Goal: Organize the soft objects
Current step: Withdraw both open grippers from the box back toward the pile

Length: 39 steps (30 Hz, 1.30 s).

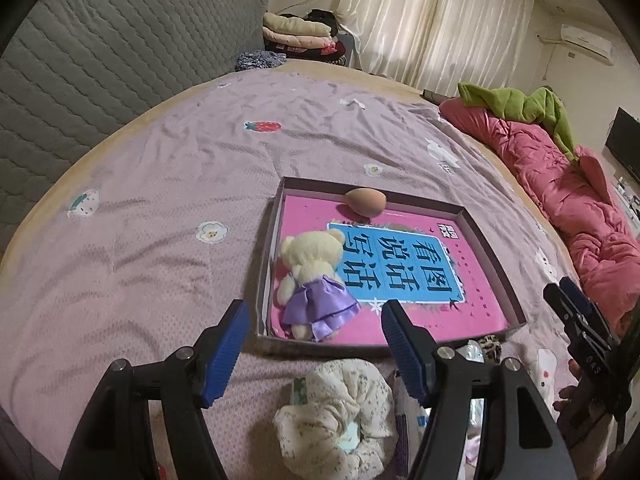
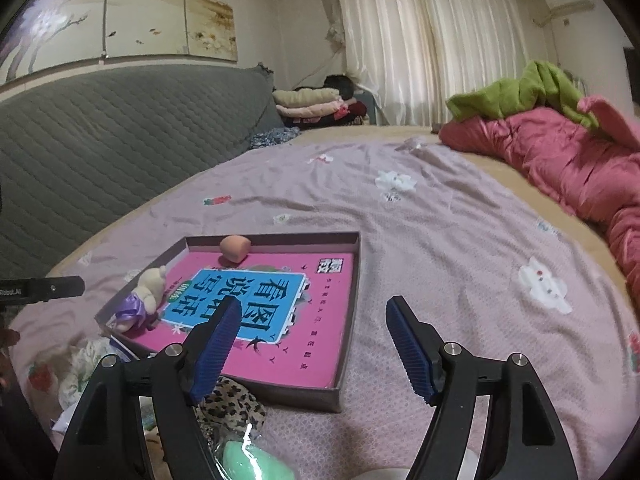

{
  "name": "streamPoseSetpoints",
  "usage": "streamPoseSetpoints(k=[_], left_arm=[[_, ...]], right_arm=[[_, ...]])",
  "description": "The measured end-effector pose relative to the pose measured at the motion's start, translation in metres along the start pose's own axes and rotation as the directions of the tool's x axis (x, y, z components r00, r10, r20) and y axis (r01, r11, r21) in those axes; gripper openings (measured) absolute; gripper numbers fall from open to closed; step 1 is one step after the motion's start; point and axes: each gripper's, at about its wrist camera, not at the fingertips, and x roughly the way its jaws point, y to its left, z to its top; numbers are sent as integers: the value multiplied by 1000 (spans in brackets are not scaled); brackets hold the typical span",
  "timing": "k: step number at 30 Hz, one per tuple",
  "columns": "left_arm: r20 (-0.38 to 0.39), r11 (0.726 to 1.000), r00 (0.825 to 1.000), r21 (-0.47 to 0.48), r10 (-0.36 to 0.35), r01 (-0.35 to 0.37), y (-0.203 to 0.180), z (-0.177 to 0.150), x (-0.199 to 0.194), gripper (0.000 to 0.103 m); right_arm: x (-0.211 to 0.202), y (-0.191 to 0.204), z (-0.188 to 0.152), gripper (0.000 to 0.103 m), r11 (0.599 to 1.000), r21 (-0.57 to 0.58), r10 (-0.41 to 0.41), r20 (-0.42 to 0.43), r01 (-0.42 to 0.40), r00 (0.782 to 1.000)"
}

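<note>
Bed (image 1: pixel 160 200): lilac printed sheet, the work surface; a pink quilt (image 1: pixel 560 184) is bunched along its far side, outside the task as far as can be judged. Box (image 1: pixel 494 258): shallow open tray with dark walls and a pink and blue printed floor, lying flat on the sheet; it serves as the collecting place. Left gripper (image 1: pixel 316 320): fingers wide apart, holding nothing, poised over the box's near edge. Right gripper (image 2: pixel 314 320): likewise spread and empty, over the box's near right corner. Bear (image 1: pixel 310 280): cream plush in a purple dress, lying inside the box against its left wall; placed. Floral scrunchie (image 1: pixel 340 404): cream fabric ring on the sheet just outside the box's near wall, directly below the left gripper; not yet placed. Leopard scrunchie (image 2: pixel 232 402): on the sheet touching or just beside the box's near wall; not yet placed. Green sponge (image 2: pixel 252 462): in a clear wrapper, near the leopard scrunchie; outside the box. Peach sponge (image 1: pixel 366 200): egg-shaped, inside the box at the far wall; placed. Status, by judgement: two items in, at least three remaining; the floral scrunchie appears the likeliest next pick.
</note>
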Motion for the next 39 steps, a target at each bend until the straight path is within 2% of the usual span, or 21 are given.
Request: streamPoseSetpoints(k=[13,23,28,39], left_arm=[[-6,999,1000,37,-8,8,-9,-16,-18,68],[-13,995,998,75,-66,67,-29,-26,-39,68],[-4,992,997,100,-71,71,-34,-28,-48,68],[-32,990,996,114,-85,88,-38,-42,-55,68]], right_arm=[[-56,7,-15,76,999,31,-46,71,44,996],[-87,51,-32,76,1000,5,9,33,-10,999],[-99,69,-44,76,999,-6,32,-11,-32,999],[-101,74,-57,76,998,22,56,-93,-54,994]])
